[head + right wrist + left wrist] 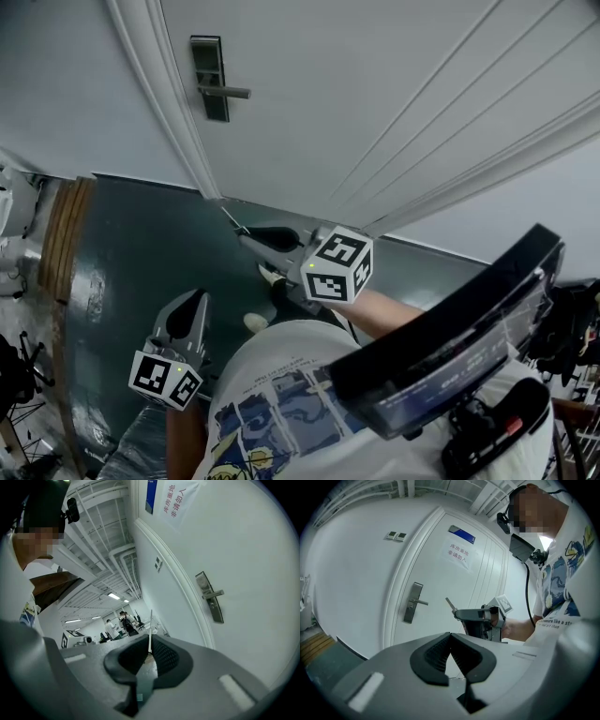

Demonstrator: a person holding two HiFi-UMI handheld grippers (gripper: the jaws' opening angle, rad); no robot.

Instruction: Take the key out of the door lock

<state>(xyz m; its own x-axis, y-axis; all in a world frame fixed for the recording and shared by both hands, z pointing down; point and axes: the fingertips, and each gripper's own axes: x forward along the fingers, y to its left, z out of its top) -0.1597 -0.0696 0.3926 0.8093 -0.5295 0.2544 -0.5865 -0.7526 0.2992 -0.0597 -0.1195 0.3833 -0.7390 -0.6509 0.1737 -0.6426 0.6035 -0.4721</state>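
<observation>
key (150,623) | pinched in right hand-held gripper (150,644), lower half hidden | left hand-held gripper (450,639) closed, empty

Paper notice (459,553) with red print, blue plate (462,534) just above. Two switches (395,536) on white wall (351,583). Dark green floor (131,253), wood slats (66,230) at its left edge. People (112,629) far back under ceiling lights (114,596).

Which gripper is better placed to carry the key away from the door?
Right. The right gripper is shut on the key, already clear of the lock; the left gripper is farther back, shut and empty.
</observation>
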